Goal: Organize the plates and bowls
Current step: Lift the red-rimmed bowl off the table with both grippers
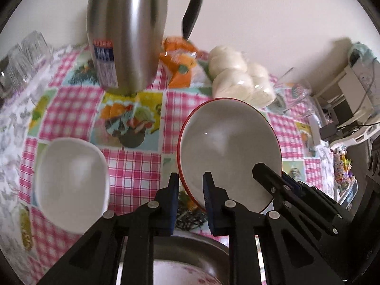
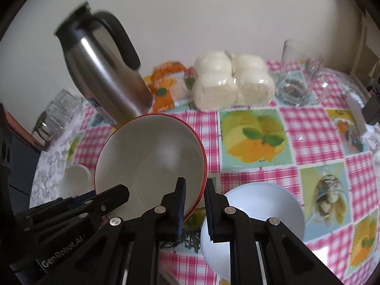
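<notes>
One pale-blue bowl (image 2: 251,216), right-wrist view only

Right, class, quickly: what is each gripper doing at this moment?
Left gripper: shut on the red-rimmed bowl, at its rim.
Right gripper: shut on the same bowl, at the opposite rim.

A plain pale wall (image 2: 213,11) rises behind the pink-checked tablecloth (image 2: 296,128).

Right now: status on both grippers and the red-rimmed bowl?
Left gripper and right gripper both shut on red-rimmed bowl, opposite rims, bowl tilted. Pale blue bowl and white bowl close by.
</notes>
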`<state>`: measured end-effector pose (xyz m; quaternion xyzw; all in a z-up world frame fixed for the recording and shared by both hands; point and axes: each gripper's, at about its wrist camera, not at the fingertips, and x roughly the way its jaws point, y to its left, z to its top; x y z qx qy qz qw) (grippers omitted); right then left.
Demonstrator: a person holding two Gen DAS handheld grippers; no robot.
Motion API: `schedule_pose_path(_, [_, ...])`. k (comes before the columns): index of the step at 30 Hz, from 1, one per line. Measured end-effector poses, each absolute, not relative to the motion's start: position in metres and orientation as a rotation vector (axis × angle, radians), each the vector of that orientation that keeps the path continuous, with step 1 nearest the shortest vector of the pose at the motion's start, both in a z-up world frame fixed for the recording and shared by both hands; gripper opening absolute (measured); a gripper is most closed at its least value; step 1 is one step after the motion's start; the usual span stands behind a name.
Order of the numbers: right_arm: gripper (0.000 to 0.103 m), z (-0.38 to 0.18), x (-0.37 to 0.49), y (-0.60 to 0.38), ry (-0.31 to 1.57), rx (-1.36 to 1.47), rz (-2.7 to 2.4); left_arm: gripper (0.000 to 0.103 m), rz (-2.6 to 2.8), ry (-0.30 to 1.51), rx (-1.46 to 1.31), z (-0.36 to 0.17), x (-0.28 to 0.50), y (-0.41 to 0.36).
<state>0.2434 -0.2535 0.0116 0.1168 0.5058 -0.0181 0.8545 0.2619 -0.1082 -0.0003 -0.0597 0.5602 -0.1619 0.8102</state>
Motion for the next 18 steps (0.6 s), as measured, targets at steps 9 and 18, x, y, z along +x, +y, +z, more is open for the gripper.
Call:
schedule_pose_path(9, [0.017,0.106,0.207,-0.251,0.928,0.237,-0.036,0.021,-0.362,1.062,-0.083,0.098,0.226,-0.105])
schedule_pose_path(18, [0.017,0.199,0.157,-0.255,0.793,0.247,-0.049,0.021,-0.387,0.942,-0.059,0.194,0.182,-0.111])
